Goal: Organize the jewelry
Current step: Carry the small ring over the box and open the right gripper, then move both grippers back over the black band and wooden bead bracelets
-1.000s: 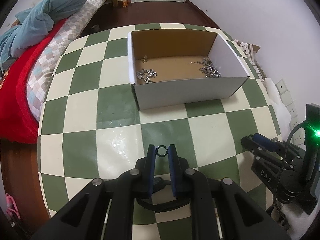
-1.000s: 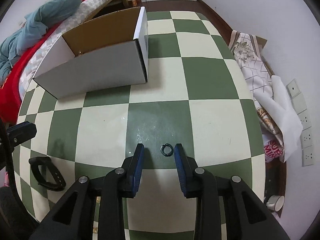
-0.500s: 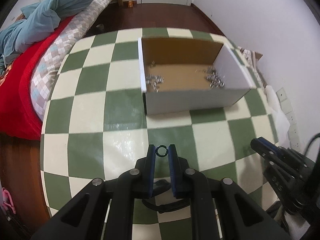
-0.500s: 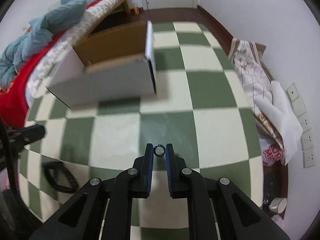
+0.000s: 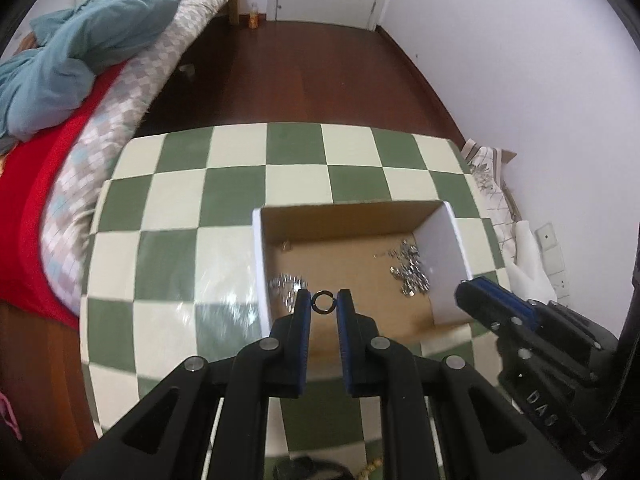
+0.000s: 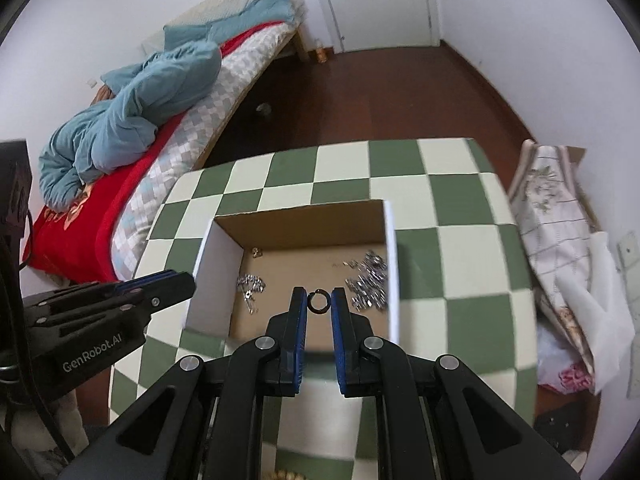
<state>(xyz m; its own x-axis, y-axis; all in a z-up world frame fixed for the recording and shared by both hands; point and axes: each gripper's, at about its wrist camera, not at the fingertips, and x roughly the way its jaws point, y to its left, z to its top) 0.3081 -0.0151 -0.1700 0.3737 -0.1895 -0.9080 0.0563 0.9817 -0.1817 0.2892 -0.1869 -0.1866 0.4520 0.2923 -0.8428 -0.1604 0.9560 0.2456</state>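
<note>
A white cardboard box (image 5: 448, 256) with a brown inside stands on the green-and-cream checkered table (image 5: 168, 256). It holds two heaps of silver jewelry (image 5: 410, 272), one at each end. My left gripper (image 5: 323, 303) is shut on a small black ring (image 5: 323, 303) and holds it above the box's near left part. My right gripper (image 6: 319, 301) is shut on another small black ring (image 6: 319, 301) above the box (image 6: 216, 272), between the two heaps (image 6: 370, 284). Each gripper shows in the other's view, at the box's sides.
A bed (image 5: 60, 112) with a red cover and a blue blanket stands left of the table. Dark wooden floor and a white door lie beyond. Folded cloth and bags (image 6: 560, 248) lie by the right wall.
My right gripper closed on the ring that lay on the table and lifted it. Both grippers moved forward and up, from over the table to above the box.
</note>
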